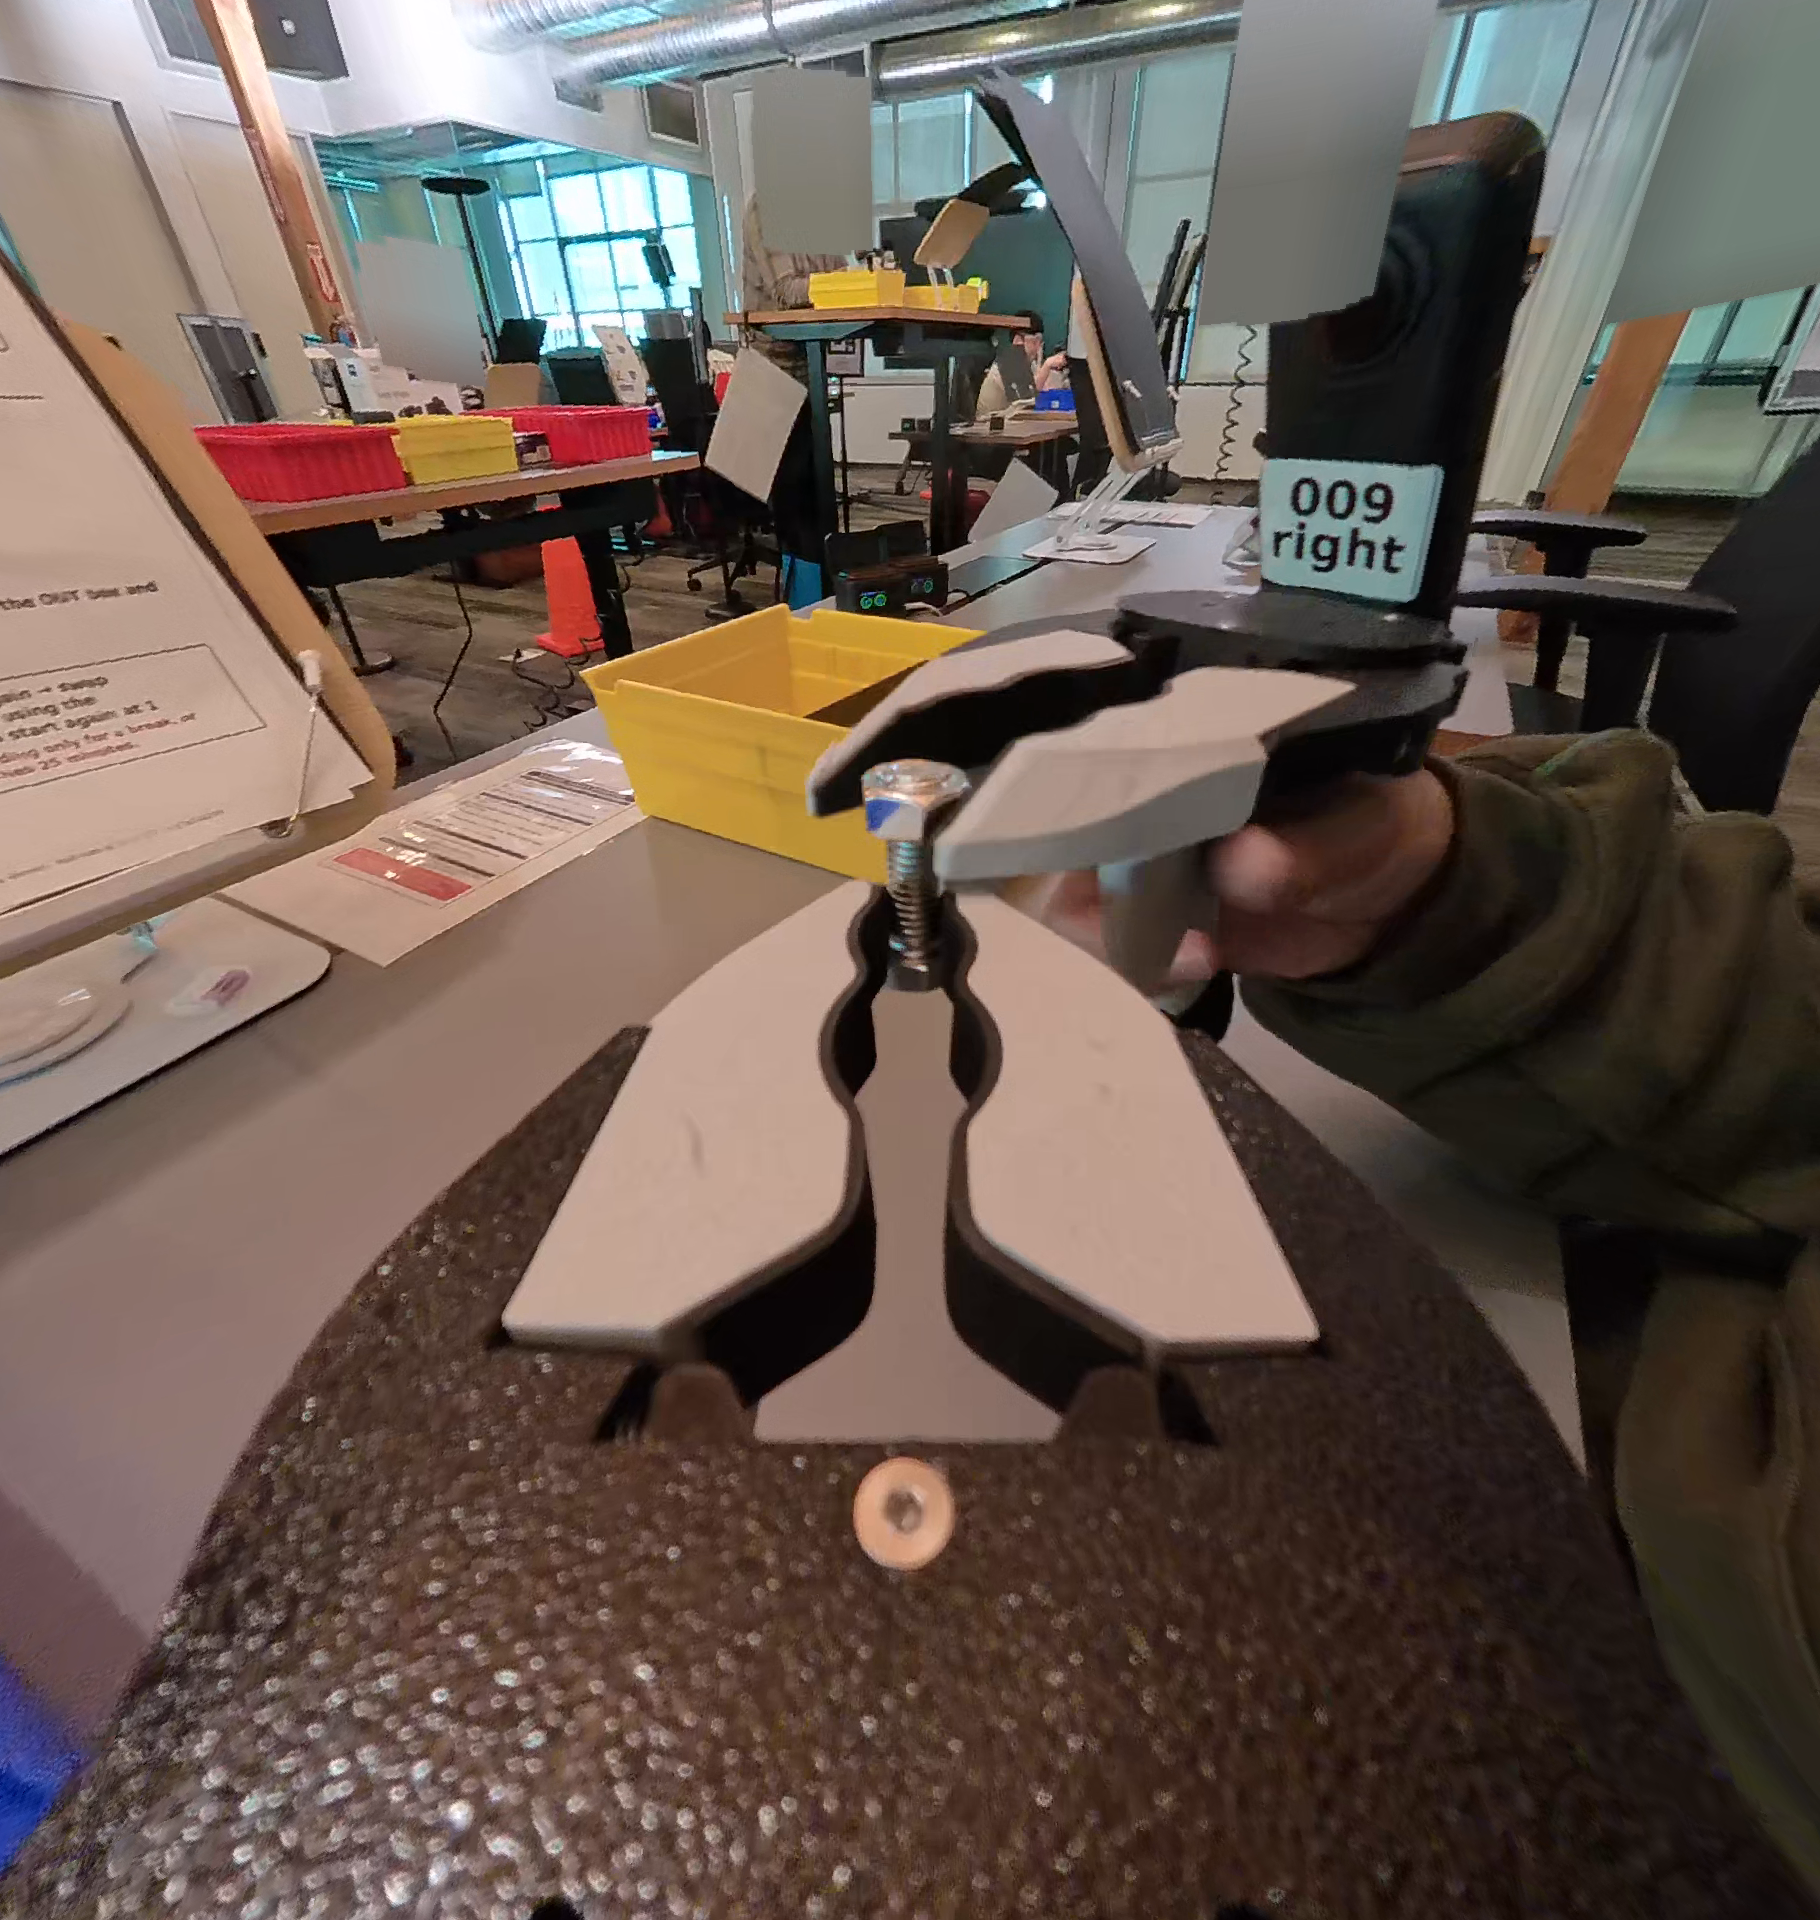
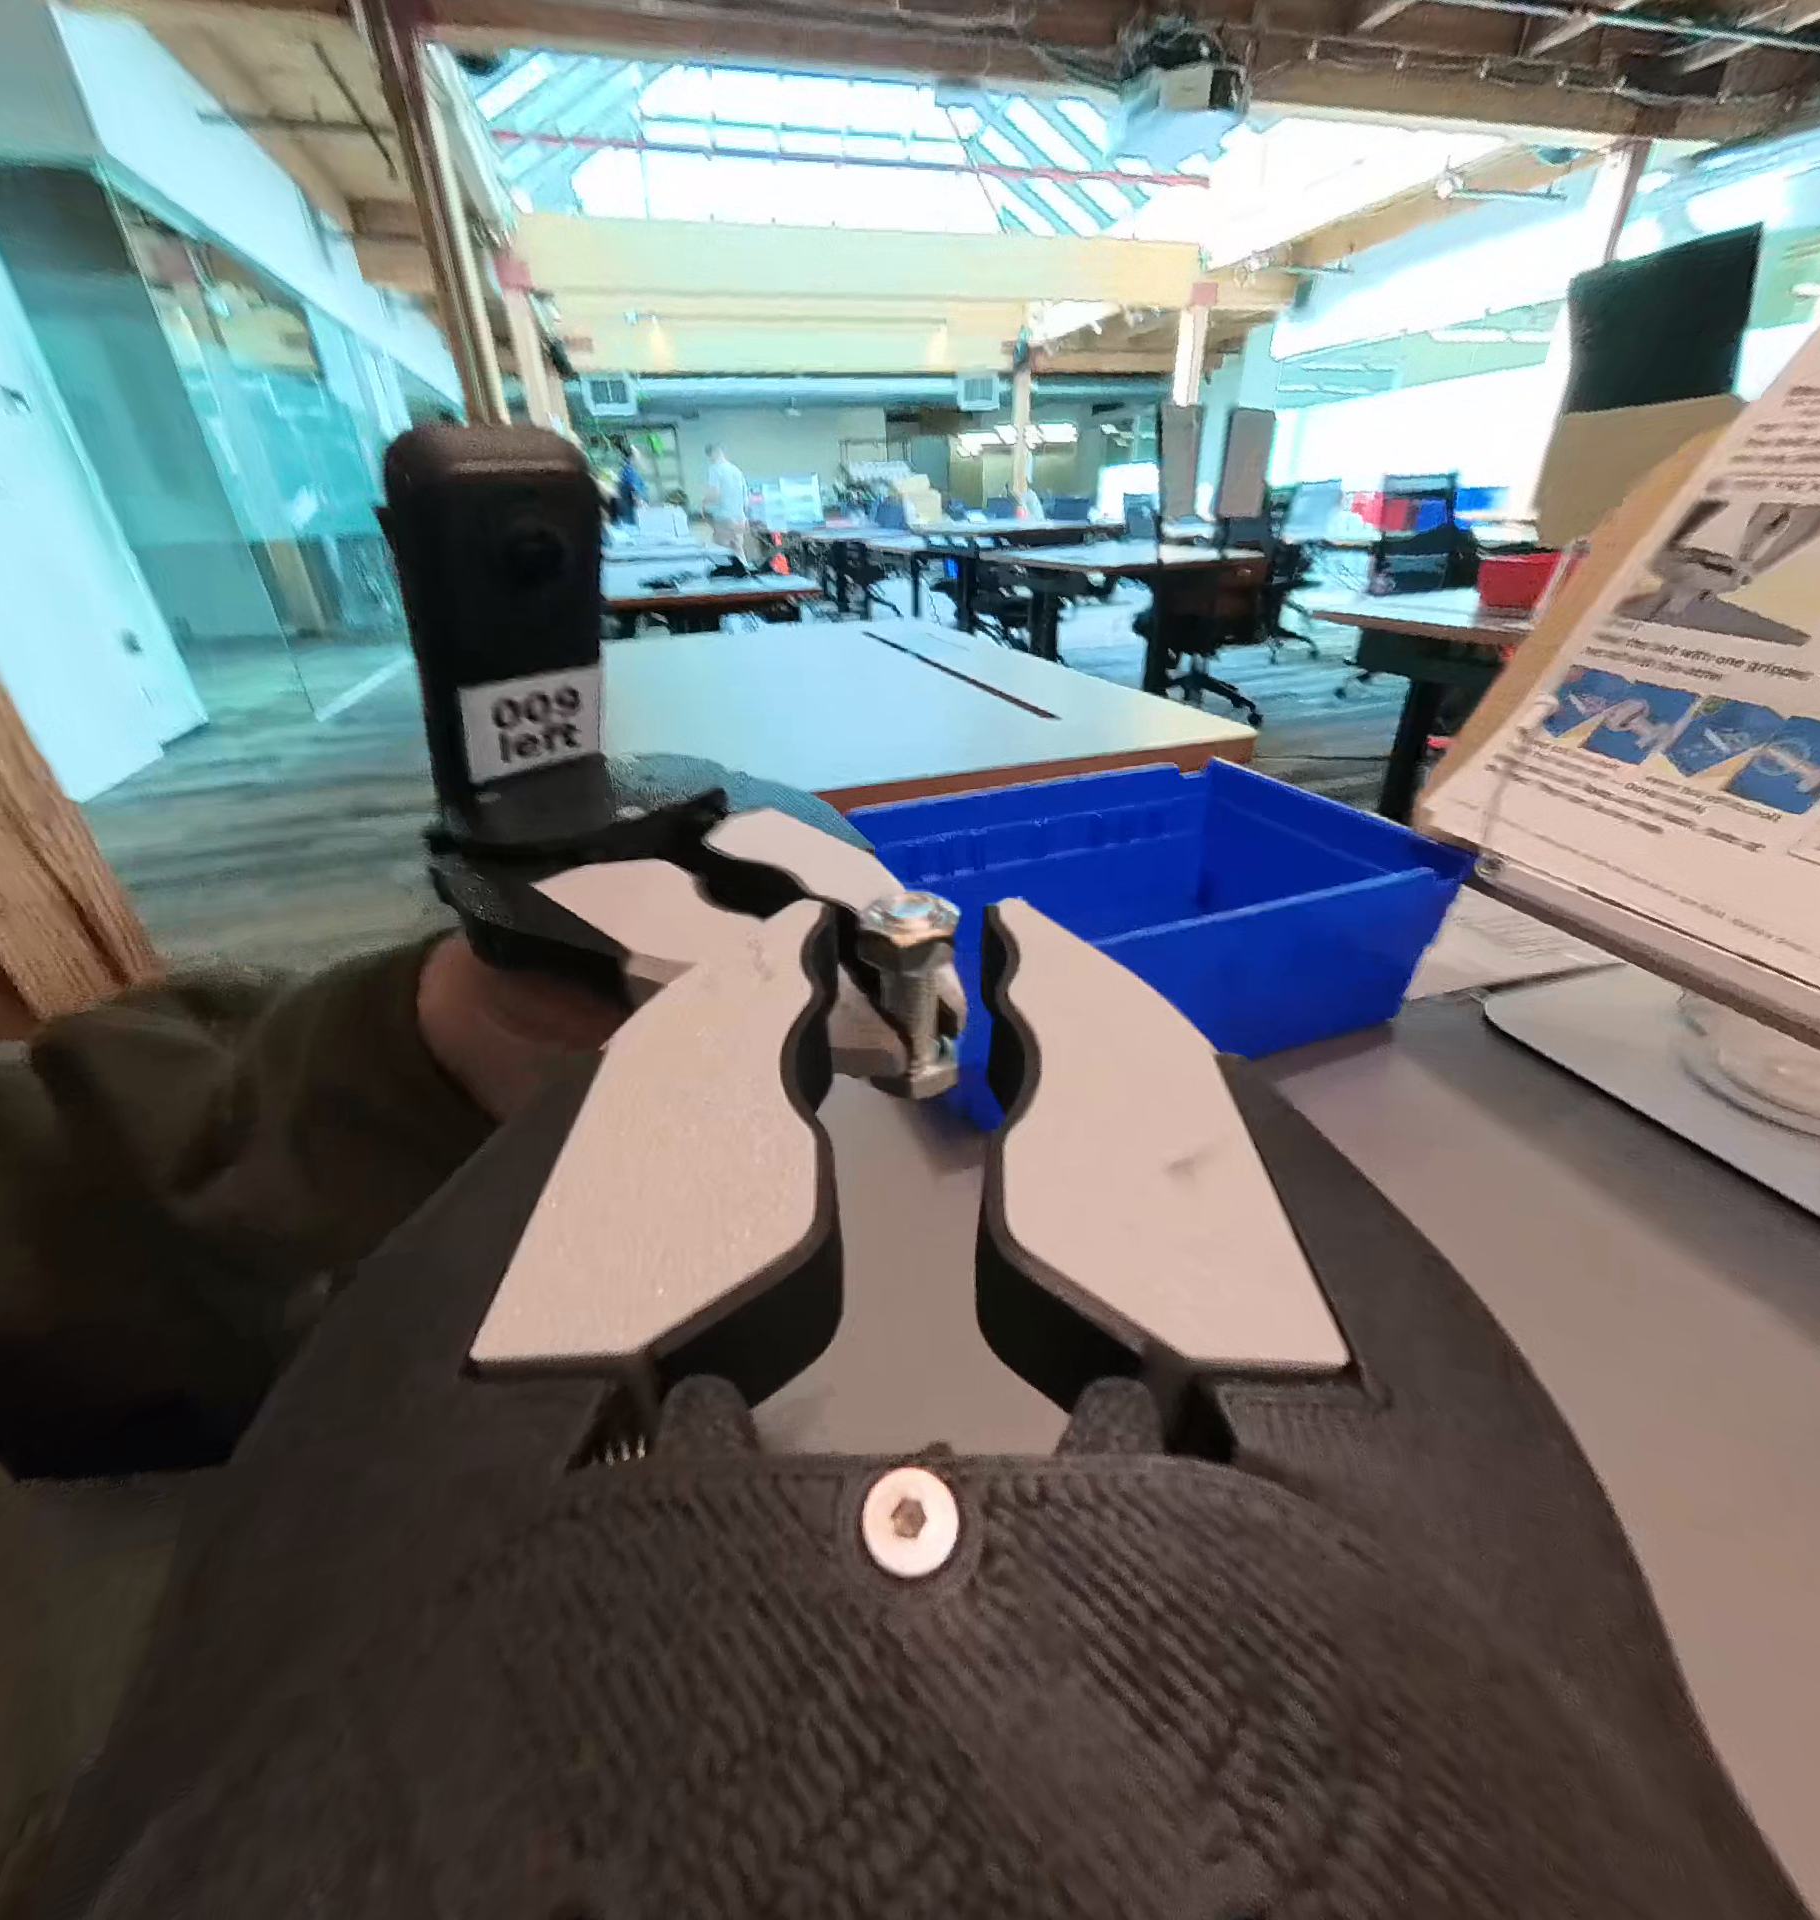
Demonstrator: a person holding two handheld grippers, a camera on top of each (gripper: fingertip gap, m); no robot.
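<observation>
A: Left tool (image 1: 911,961)?
B: Pinching the bolt (image 1: 911,831) upright by its lower shank, leaving the head exposed.
A: Right tool (image 2: 911,997)?
B: Spread, tips flanking that head, not gripping. Blue bin (image 2: 1197,894) just beyond it.

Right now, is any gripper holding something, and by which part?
The left gripper holds a bolt upright by the lower end of its threaded shank. The right gripper is open around the bolt's head end, not clamping it.
</observation>
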